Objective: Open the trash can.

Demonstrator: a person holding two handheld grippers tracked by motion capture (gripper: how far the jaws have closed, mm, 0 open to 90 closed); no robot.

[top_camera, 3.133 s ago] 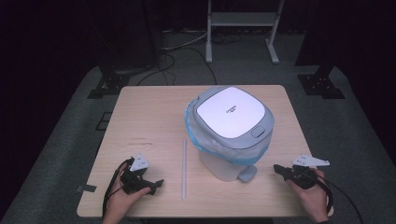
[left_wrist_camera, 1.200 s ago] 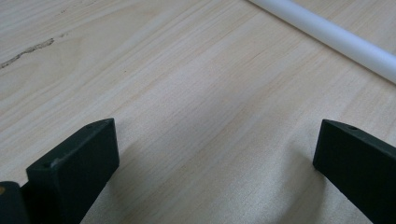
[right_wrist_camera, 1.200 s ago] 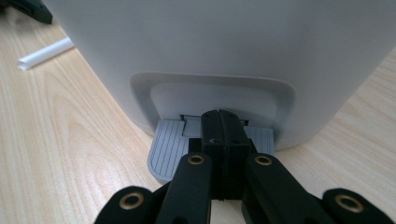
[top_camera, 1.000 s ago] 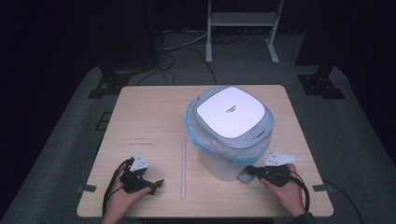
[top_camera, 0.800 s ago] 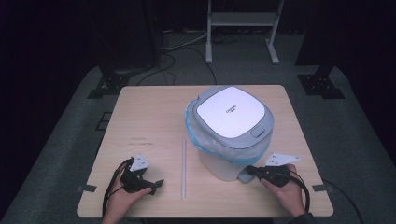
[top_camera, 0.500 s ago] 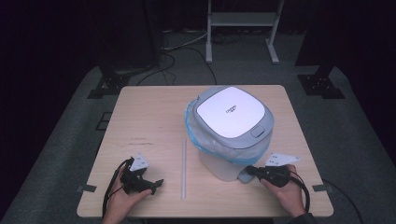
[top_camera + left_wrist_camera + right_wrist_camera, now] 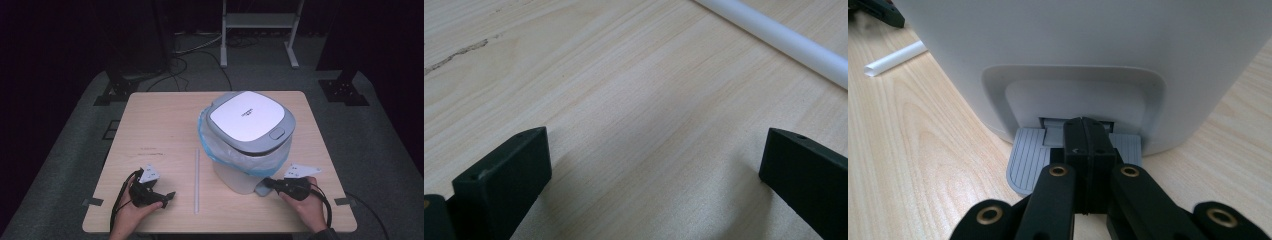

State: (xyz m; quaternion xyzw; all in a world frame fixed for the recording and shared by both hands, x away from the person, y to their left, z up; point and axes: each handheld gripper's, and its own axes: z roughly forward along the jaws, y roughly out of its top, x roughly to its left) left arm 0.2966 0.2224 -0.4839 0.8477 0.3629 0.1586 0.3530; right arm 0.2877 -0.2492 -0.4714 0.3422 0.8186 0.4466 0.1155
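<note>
A white pedal bin stands right of the table's middle, lined with a blue bag, and its grey-rimmed white lid is down. Its grey ribbed pedal sticks out at the front. My right gripper is shut, with nothing between the jaws. In the right gripper view its tips lie over the middle of the pedal, close to the bin wall. My left gripper rests open on the table at the front left, and bare wood shows between its jaws.
A thin white strip lies along the wooden table between the two hands; I see it also as a white strip just beyond the left jaws. Dark floor, cables and stand legs surround the table.
My right gripper has moved left from the table's right edge to the bin's pedal, and has held there over the last second. The left hand and the lid have not moved.
</note>
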